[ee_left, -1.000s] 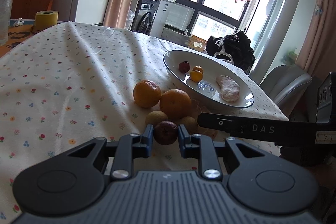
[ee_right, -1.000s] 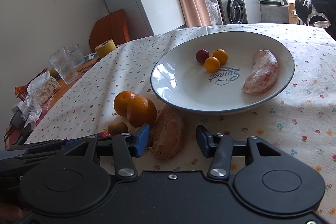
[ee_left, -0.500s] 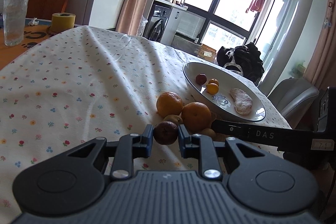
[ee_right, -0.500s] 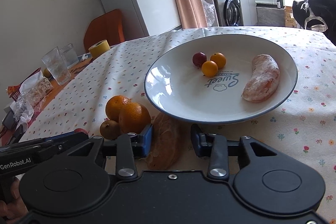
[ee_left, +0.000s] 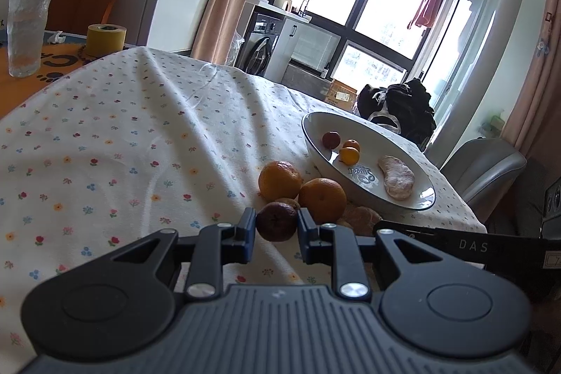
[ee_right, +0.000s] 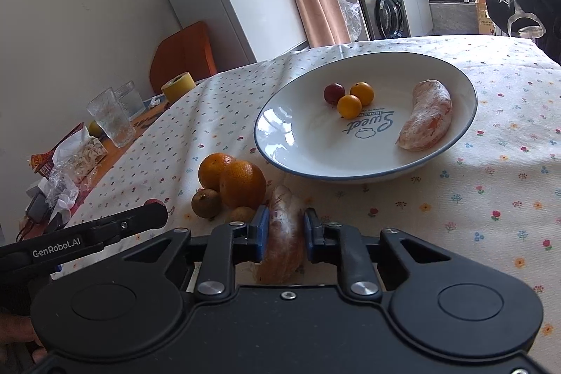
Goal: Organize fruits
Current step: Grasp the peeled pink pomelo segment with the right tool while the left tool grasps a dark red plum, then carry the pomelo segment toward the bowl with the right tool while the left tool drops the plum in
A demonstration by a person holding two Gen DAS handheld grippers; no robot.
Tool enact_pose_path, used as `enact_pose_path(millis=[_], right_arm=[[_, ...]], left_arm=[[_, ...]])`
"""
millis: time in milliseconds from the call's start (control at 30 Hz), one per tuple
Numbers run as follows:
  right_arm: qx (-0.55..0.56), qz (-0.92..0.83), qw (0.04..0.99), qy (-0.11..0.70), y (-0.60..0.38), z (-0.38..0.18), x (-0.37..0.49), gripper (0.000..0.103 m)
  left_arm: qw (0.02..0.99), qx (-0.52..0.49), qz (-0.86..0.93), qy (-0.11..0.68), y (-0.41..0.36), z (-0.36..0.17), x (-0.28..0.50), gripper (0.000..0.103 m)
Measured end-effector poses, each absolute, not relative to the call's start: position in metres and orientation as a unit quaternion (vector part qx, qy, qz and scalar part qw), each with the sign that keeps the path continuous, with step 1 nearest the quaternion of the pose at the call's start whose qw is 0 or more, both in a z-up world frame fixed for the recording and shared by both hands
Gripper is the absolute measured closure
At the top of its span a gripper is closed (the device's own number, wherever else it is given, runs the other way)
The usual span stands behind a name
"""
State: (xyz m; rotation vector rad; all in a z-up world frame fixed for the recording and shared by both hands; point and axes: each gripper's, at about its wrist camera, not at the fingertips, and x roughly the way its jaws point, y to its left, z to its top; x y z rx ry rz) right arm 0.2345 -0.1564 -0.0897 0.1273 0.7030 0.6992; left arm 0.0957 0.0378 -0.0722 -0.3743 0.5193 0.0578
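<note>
Left hand-held gripper (ee_left: pixel 276 226) clamped on dark fruit (ee_left: pixel 276 222), right hand-held gripper (ee_right: pixel 285 230) on peeled segment (ee_right: pixel 283 235), oranges (ee_right: pixel 242 184) alongside.

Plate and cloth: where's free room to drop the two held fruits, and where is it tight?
Free: the plate floor on its near-left side, between the rim and the three small fruits; also the gap between those and the peeled segment. The cloth right of the right gripper is bare. Crowded: the oranges and small brown fruits bunched against the plate's near-left rim.
</note>
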Motion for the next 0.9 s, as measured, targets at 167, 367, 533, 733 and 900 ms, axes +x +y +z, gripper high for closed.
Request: enact_pose_path(millis=[167,367,533,733,900], right_arm=[[0.061,0.344,0.880,0.321,-0.162,-0.079,0.224,0.084],[0.061,0.345,0.886,0.303,-0.167,-0.066,0.219,0.084],[0.062,0.345,0.892,0.286,-0.174,-0.055,0.217,0.084],[0.062,0.342,0.898,0.271,-0.181,-0.045,0.217,0.084],[0.067,0.338,0.902,0.261,-0.188,-0.039,0.221,0.084]], left_arm=[[0.950,-0.181,0.024,0.253,0.034,-0.068,0.096,0.080],[0.953,-0.178,0.017,0.246,0.030,-0.058,0.094,0.080],[0.955,-0.171,0.015,0.240,0.026,-0.049,0.095,0.080],[0.959,-0.160,0.013,0.232,0.021,-0.037,0.099,0.080],[0.963,-0.146,0.007,0.226,0.016,-0.028,0.106,0.080]])
